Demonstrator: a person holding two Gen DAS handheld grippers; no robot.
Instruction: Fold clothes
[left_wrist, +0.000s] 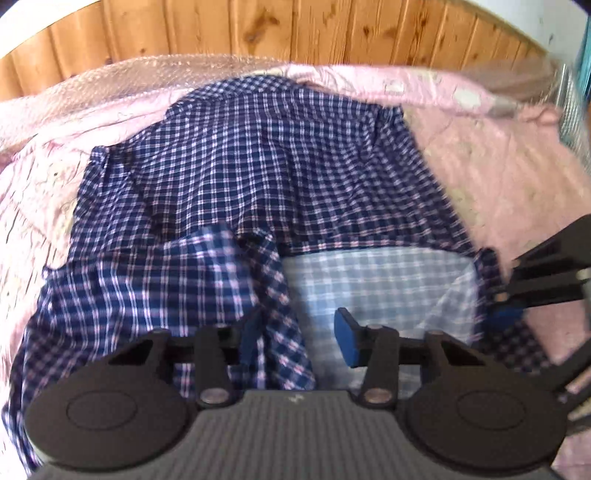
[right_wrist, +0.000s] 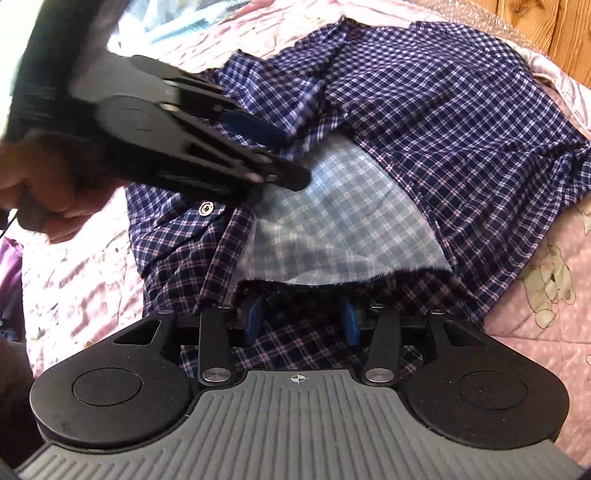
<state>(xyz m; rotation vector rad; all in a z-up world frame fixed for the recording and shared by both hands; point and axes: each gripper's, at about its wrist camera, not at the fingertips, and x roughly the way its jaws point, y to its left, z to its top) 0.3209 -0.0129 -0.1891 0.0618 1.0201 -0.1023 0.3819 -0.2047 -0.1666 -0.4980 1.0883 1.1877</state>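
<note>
A navy checked shirt (left_wrist: 258, 166) (right_wrist: 443, 110) lies spread on a pink bedspread, its near part turned back to show the pale inside (left_wrist: 380, 280) (right_wrist: 332, 221). My left gripper (left_wrist: 299, 338) (right_wrist: 291, 158) hangs over the near hem. Its blue pads stand apart, with a bunched fold of shirt against the left one and the right one bare. My right gripper (right_wrist: 303, 319) (left_wrist: 504, 295) sits at the shirt's other near edge. Checked cloth lies between its separated pads, and the hem hides its fingertips.
The pink quilted bedspread (left_wrist: 498, 177) (right_wrist: 535, 332) covers the whole surface. Bubble wrap (left_wrist: 110, 81) lies along its far edge below a wood-panelled wall (left_wrist: 258, 26). A person's hand (right_wrist: 37, 192) holds the left gripper at the left of the right wrist view.
</note>
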